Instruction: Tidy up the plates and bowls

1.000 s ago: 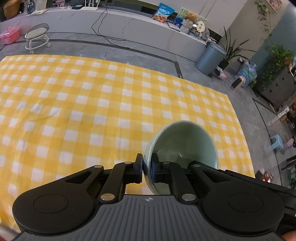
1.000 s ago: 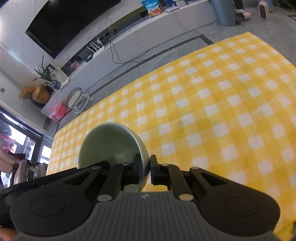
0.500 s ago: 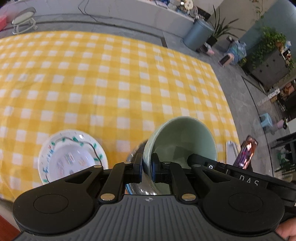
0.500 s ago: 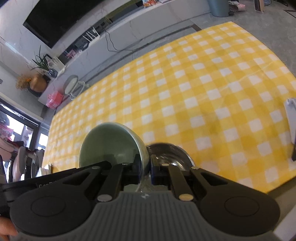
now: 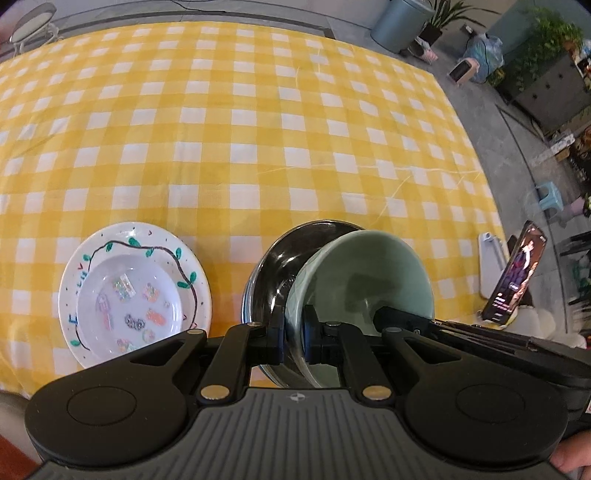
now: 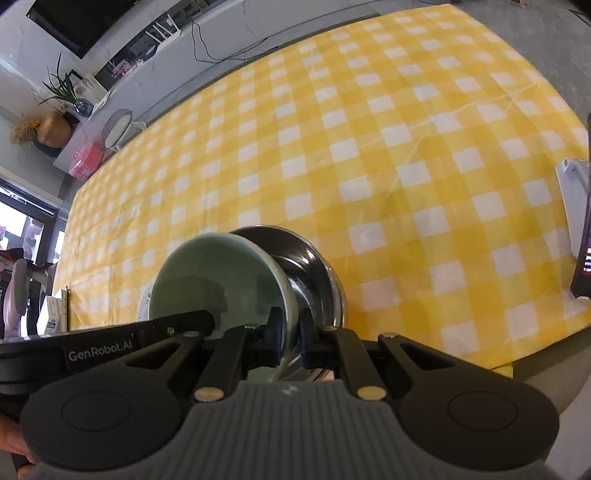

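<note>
Nearest the left wrist camera, the left gripper point(image 5: 294, 334) pinches the near rim of a pale green ceramic bowl point(image 5: 364, 269), one finger outside the wall and one inside. From the right wrist view, the right gripper point(image 6: 291, 334) clamps the same green bowl point(image 6: 218, 273) on its other side in the same way, its jaws closed narrowly over the rim. The bowl tilts, its opening turned toward the cameras, and it sits partly inside a shiny steel bowl point(image 5: 291, 254) that rests on the table near the front edge; in the right wrist view the steel bowl point(image 6: 314, 266) shows just right of the green one. Whether the green bowl's base touches the steel bowl's floor cannot be told.

Left of the bowls, near but apart, lies a white plate point(image 5: 88, 266) with a painted green vine around its rim and small coloured drawings in its well. At the right edge of the table a phone point(image 5: 515, 280) leans on a white stand point(image 5: 489, 266), its screen lit.

All of this rests on a yellow-and-white checked tablecloth point(image 5: 258, 122), which stretches bare toward the far edge. Beyond it stand a grey bin point(image 5: 400, 18) and potted plants point(image 5: 546, 40).
</note>
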Action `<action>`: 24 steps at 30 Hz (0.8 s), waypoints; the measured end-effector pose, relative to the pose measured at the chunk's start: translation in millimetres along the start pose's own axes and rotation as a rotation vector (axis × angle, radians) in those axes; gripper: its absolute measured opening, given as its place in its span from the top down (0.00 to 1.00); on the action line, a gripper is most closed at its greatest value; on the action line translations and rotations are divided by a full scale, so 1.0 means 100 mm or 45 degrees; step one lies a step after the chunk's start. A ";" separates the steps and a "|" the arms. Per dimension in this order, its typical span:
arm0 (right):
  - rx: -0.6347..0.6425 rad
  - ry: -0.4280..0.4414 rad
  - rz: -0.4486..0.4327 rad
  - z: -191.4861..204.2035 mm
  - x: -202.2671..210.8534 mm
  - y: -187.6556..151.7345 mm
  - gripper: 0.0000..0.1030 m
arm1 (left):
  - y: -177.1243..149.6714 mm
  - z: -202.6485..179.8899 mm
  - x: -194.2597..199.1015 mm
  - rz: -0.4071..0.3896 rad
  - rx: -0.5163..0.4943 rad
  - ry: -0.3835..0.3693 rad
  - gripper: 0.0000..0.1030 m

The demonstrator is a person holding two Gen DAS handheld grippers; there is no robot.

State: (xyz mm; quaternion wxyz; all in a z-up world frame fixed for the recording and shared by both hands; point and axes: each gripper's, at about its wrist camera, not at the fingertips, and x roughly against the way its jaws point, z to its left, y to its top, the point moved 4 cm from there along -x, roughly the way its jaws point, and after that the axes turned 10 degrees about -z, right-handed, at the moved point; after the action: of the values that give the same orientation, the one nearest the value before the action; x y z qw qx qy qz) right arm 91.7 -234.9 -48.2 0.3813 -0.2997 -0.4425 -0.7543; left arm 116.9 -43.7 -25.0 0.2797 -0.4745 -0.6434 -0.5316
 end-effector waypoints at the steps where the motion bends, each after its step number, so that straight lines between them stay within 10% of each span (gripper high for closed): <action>1: 0.002 -0.001 0.004 -0.01 -0.02 0.00 0.94 | 0.00 0.00 -0.01 0.002 -0.009 0.006 0.90; 24: 0.185 -0.089 0.075 0.14 -0.24 0.08 0.94 | 0.09 -0.08 -0.18 0.077 -0.242 0.094 0.89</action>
State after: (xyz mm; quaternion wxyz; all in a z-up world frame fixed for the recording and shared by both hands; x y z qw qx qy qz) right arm 113.3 -217.4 -57.7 0.4084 -0.3105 -0.5000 -0.6977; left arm 131.1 -57.1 -34.5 0.2730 -0.4982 -0.5647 -0.5987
